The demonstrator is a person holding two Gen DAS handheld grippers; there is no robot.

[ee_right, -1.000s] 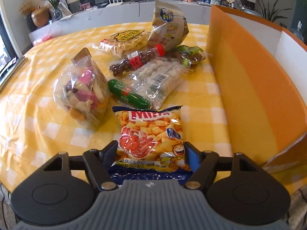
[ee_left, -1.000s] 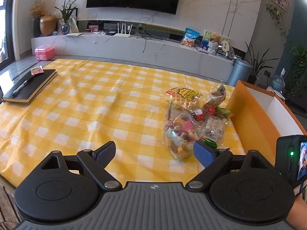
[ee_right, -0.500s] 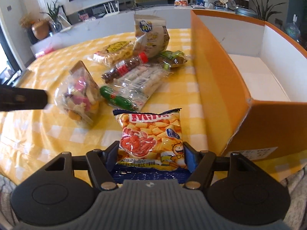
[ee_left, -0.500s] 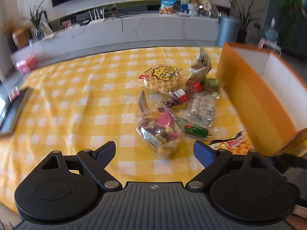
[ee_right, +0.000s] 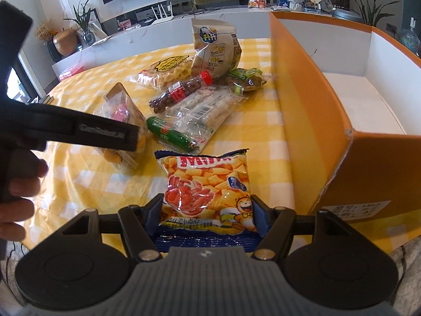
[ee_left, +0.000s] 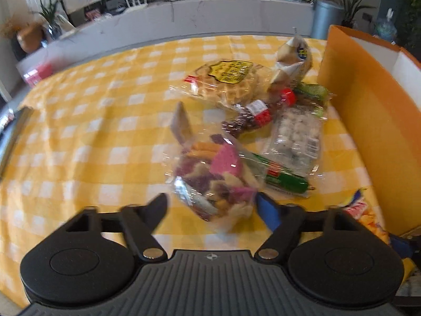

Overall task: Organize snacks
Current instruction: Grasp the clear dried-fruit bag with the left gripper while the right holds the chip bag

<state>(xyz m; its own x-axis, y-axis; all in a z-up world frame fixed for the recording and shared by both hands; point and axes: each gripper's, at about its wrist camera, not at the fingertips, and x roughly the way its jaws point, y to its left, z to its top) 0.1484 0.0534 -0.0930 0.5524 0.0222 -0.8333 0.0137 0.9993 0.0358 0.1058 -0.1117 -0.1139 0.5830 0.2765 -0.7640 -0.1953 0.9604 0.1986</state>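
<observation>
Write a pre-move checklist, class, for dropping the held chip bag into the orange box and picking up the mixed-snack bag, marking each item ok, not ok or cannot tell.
1. The right gripper is shut on the chip bag: ok.
2. The orange box is open on top, with bare white floor showing: ok.
3. The chip bag is over the box: not ok; it is beside the box's near corner.
4. The left gripper is open: ok.
5. The mixed-snack bag sits between the left fingers: ok, though the image is blurred.
6. The green sausage stick is clear of the mixed-snack bag: cannot tell.
</observation>
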